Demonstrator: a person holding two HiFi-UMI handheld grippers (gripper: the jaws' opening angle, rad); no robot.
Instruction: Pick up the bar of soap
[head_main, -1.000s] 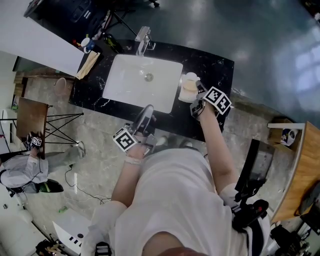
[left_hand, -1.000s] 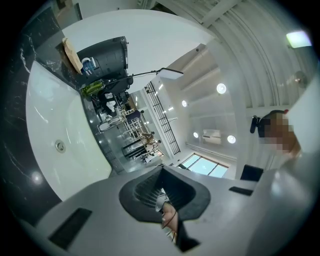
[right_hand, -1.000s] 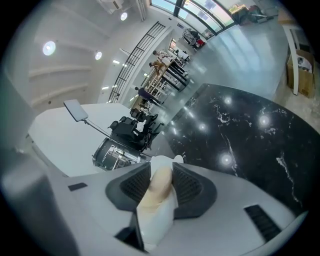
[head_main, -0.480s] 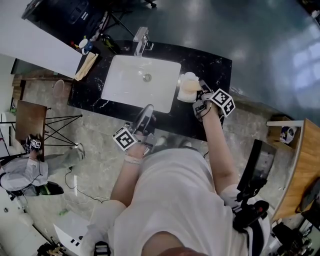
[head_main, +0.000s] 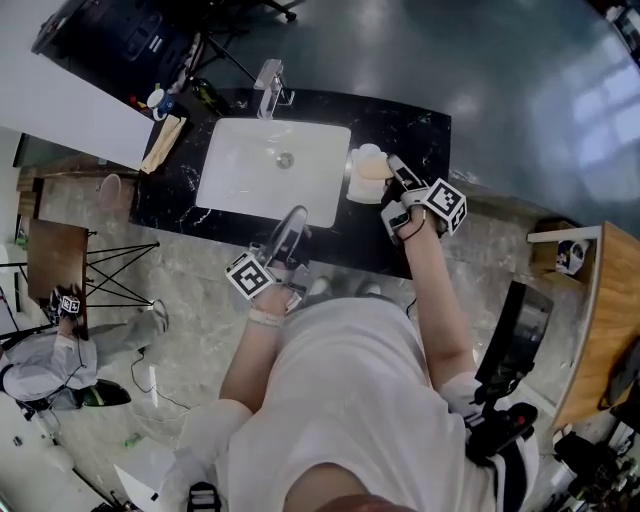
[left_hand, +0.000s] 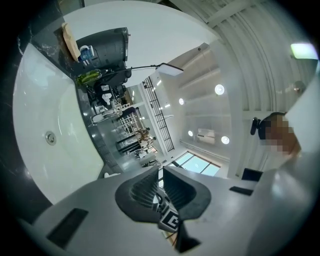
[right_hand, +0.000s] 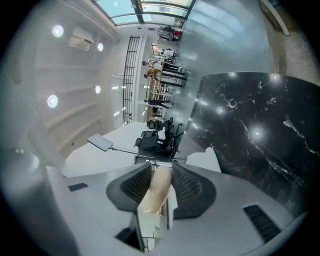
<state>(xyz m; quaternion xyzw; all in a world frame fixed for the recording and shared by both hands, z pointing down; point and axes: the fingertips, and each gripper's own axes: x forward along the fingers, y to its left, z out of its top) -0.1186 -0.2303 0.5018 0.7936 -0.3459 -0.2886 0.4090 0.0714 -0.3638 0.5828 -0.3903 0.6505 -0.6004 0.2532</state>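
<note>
Right gripper (right_hand: 160, 172) clamped on the bar of soap (right_hand: 157, 192)
Its jaws have narrowed over the last second and both pads now press the bar's sides, so the grasp looks made and the lift remains. The bar is pale cream, smooth and rounded, at the white dish (head_main: 358, 190) on the black surface (head_main: 420, 130); whether it has left the dish is unclear. The left gripper (left_hand: 161, 175) is closed and empty.

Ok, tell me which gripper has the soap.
The right gripper: the pale bar of soap sits between its pads. The left gripper has its jaws shut together, empty.
</note>
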